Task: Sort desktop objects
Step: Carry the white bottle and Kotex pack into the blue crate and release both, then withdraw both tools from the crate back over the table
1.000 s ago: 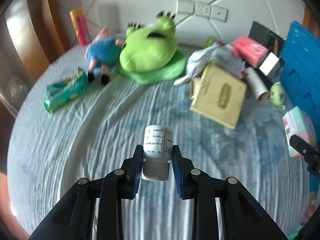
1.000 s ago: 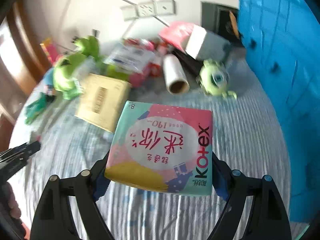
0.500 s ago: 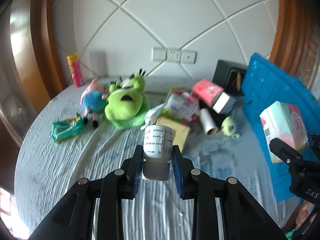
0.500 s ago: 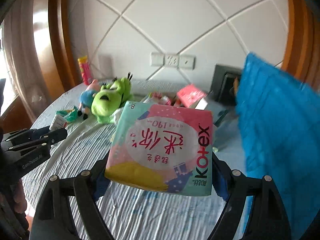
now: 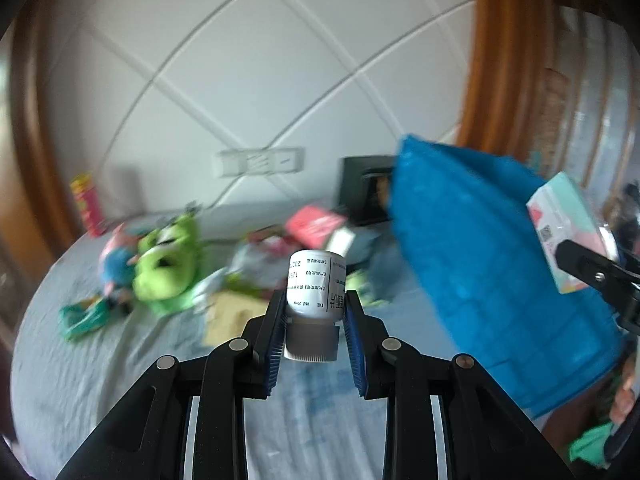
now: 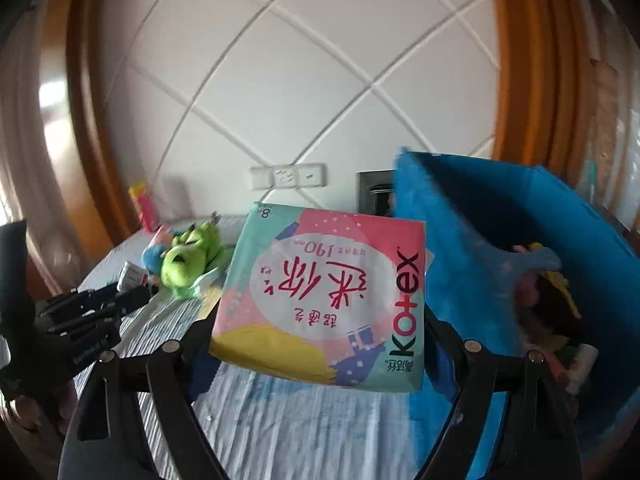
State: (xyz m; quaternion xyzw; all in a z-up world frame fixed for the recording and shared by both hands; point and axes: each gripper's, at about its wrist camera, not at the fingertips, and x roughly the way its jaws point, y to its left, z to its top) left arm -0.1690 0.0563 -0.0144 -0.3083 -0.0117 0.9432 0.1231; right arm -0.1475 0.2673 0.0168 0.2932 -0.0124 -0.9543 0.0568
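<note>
The tall blue fabric storage bin (image 6: pixel 500 240) stands at the right on the grey bed. Just left of the bin, the right gripper (image 6: pixel 320 344) clamps a pastel "Kotex" pad pack (image 6: pixel 324 300) marked "190mm". Further left, the left gripper (image 5: pixel 314 320) pinches a small white pill bottle (image 5: pixel 314 292) with unreadable print.

On the bed (image 5: pixel 100 368), the frog toy (image 5: pixel 166 264) lies toward the left with a doll (image 5: pixel 116 260) just beside it on its left, and a tall can (image 5: pixel 86 204) stands behind them by the wall. A flat box (image 5: pixel 230 316) lies in the middle before a heap of packets (image 5: pixel 316 226), with the wall sockets (image 5: pixel 260 162) above. The fabric bin (image 6: pixel 500 248) stands at the right edge, things inside it, and a frame (image 6: pixel 374 196) stands behind it.
</note>
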